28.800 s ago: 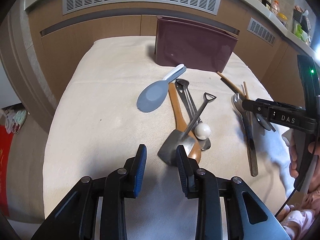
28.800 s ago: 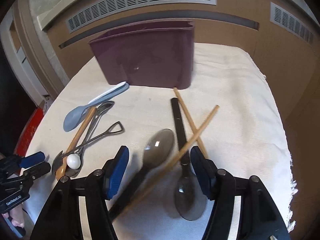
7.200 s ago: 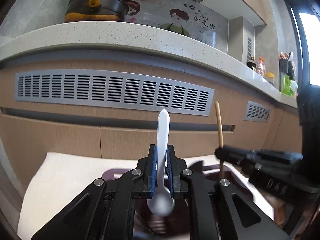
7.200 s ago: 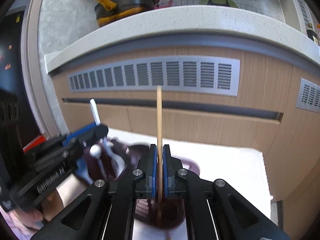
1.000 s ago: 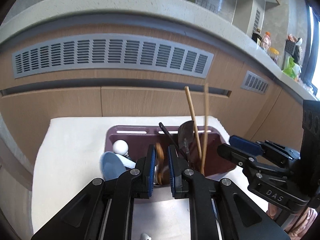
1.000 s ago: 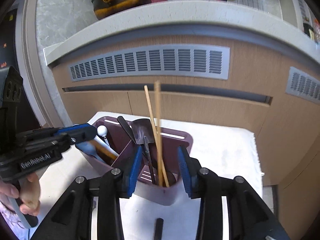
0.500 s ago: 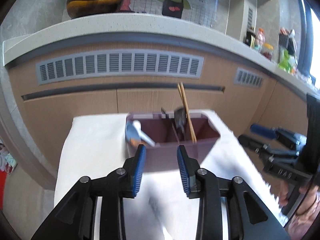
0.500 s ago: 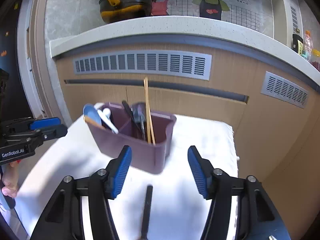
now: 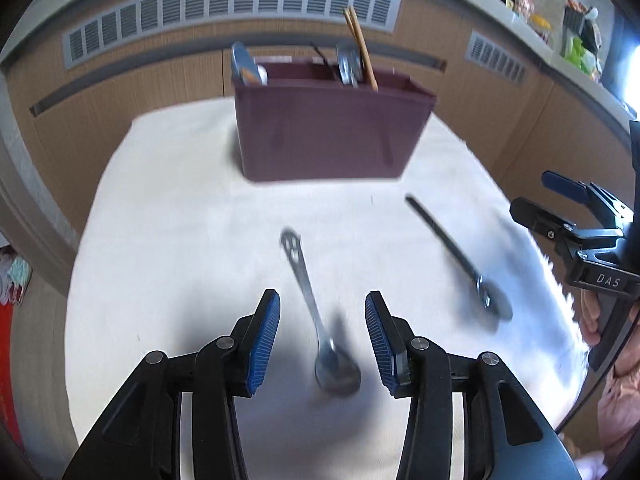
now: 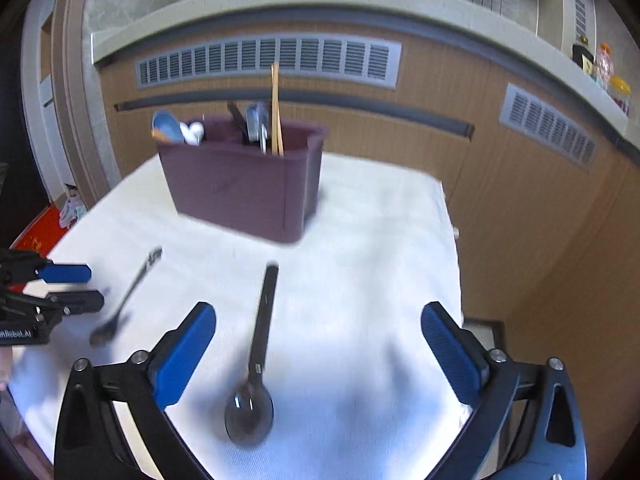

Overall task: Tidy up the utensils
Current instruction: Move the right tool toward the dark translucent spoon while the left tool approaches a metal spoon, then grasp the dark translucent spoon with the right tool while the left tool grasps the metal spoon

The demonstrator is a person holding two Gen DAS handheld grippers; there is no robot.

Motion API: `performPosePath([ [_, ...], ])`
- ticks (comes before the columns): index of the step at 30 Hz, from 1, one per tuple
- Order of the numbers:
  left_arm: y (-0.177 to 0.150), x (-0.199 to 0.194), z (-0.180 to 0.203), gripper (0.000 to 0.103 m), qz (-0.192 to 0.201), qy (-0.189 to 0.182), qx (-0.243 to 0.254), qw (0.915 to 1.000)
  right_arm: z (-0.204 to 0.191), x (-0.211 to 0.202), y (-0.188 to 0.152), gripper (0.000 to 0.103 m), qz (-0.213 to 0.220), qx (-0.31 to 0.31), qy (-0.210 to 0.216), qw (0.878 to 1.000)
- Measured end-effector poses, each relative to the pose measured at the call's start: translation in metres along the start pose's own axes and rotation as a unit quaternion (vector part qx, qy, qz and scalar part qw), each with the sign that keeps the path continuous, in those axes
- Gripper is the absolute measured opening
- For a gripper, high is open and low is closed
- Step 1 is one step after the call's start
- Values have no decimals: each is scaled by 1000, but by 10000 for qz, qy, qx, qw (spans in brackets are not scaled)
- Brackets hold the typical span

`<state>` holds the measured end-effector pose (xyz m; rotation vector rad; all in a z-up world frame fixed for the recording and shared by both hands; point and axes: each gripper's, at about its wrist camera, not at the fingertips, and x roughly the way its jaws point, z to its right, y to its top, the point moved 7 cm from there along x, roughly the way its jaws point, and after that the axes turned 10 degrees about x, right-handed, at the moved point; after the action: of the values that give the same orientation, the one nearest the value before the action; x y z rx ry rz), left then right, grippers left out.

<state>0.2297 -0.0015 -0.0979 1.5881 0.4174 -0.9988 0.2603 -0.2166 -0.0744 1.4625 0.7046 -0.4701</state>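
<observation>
A dark red utensil holder (image 9: 332, 128) (image 10: 240, 184) stands at the back of the cloth, with chopsticks (image 9: 360, 50) (image 10: 275, 108), a blue scoop and several other utensils upright in it. A steel spoon (image 9: 316, 316) (image 10: 126, 300) lies on the cloth between the jaws of my left gripper (image 9: 322, 340) (image 10: 66, 286), which are opening and not touching it. A black spoon (image 10: 258, 352) (image 9: 460, 256) lies left of centre under my right gripper (image 10: 318, 348) (image 9: 560, 208), whose jaws are opening wide with nothing pressed between them.
White cloth (image 9: 180, 240) (image 10: 380, 280) covers the small table, which drops off at its edges on every side. Wooden cabinet fronts with grey vents (image 9: 224, 12) (image 10: 264, 60) rise behind it. A person's hand (image 9: 612, 400) holds the right gripper at the right edge.
Both grippers have drawn back from the holder and sunk toward the cloth. Their jaws have spread, the right far wider. The two spoons have come into view under them.
</observation>
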Motion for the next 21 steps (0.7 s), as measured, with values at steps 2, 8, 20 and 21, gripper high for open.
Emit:
performPosePath([
  [2,-9,1,2,46,-90,46,64,9999,4,0,-14,102,-107,-6,-50,9999],
  [8,-23,-3,-2,54,-149,83,-59,9998,-1,-6,-55,102,-533,4,223,9983],
  [20,-42,-11,6,56,-78,85,16,9999,-29,15,-78,48,-924,-84,244,9954],
  [21,-44,-12,10,56,-62,52,55,10000,-30,15,-78,45,-900,-82,258,9956],
])
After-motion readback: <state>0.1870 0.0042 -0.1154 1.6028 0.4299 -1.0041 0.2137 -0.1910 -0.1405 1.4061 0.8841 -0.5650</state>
